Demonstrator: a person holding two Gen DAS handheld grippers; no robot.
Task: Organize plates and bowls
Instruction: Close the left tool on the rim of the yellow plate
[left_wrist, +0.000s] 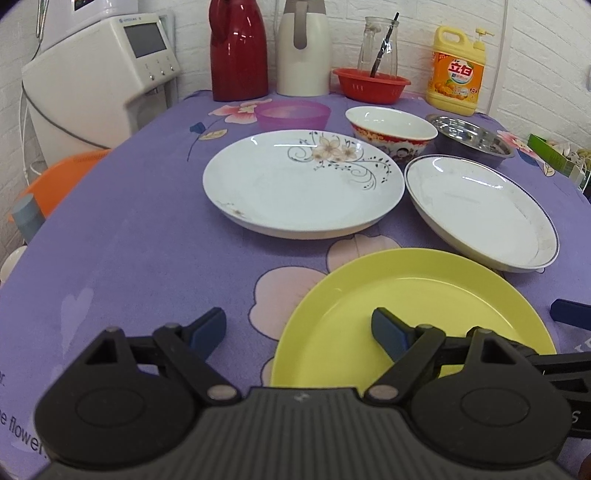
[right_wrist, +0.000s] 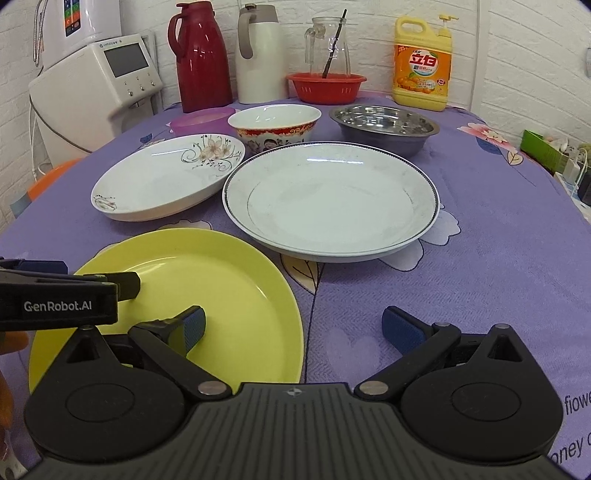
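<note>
Left tongs (left_wrist: 299, 332) and right tongs (right_wrist: 293, 326), both spread apart and empty, straddle opposite rims of the yellow plate (right_wrist: 207, 295) at the table's (right_wrist: 480, 258) near edge.

Purple floral tablecloth (right_wrist: 480, 280): matt cloth, soft nap. Yellow plate (right_wrist: 221, 295): smooth plastic-looking, satin sheen. Flower-patterned plate (left_wrist: 295, 192), blue-rimmed plate (right_wrist: 332, 199) and red-banded bowl (right_wrist: 273, 125): glossy glazed ceramic (blue-rimmed one looks scuffed). Steel basin (right_wrist: 384, 125): shiny metal. Pink bowl (left_wrist: 293, 115): translucent plastic. Red basket (right_wrist: 327, 88): matt plastic. Pitcher (right_wrist: 328, 40): clear glass.
</note>
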